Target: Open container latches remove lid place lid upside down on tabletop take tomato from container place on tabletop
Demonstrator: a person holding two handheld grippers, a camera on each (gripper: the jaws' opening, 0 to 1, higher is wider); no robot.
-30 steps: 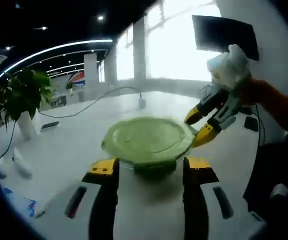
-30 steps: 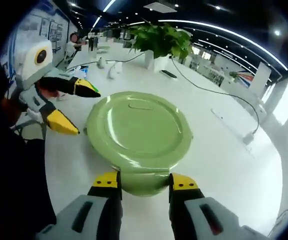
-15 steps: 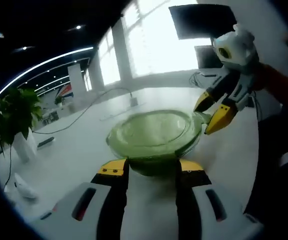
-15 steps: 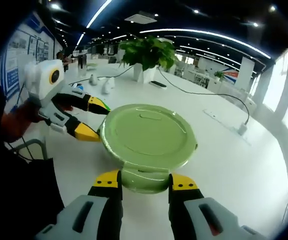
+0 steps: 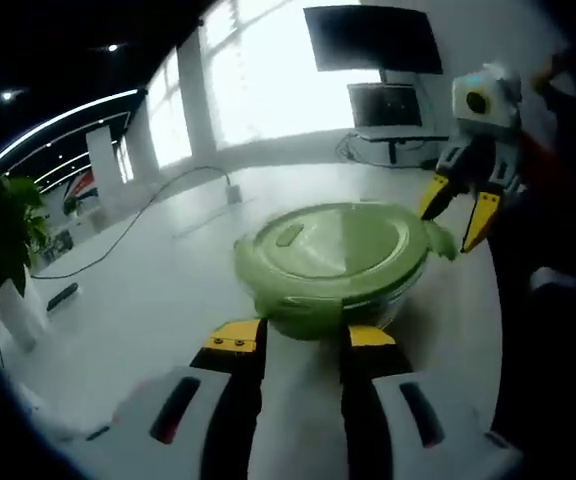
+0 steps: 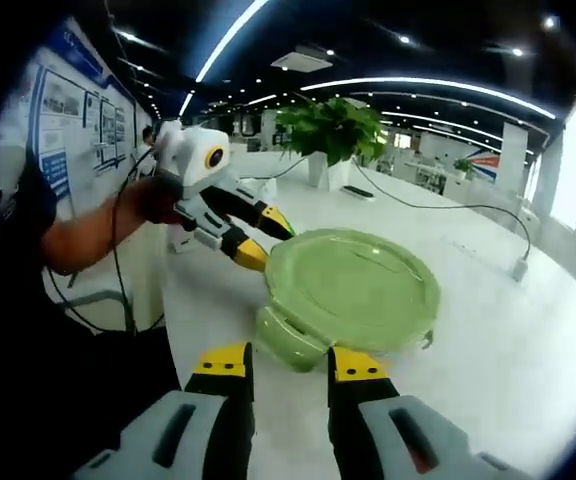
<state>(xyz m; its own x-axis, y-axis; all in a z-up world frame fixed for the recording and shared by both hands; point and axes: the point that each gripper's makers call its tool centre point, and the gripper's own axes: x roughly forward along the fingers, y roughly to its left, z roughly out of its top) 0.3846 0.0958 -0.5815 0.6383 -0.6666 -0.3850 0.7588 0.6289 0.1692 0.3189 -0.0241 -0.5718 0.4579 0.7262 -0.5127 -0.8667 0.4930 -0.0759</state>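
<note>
A round container (image 5: 343, 290) with a green lid (image 5: 333, 238) sits on the white tabletop (image 5: 158, 300), lid still on. In the left gripper view the left gripper (image 5: 303, 335) has its yellow-tipped jaws spread, one on each side of the container's near edge, where a green latch sits; I cannot tell whether they touch it. The right gripper (image 5: 458, 208) comes in from the far right of that view, jaws apart, tips just at a latch tab (image 5: 440, 240) sticking out of the lid's rim. In the right gripper view its own jaws straddle a latch (image 6: 290, 338) flipped outward and down (the one nearest the camera), while the left gripper's tips meet the lid's far-left edge. A potted plant (image 6: 336, 135) stands well behind
</note>
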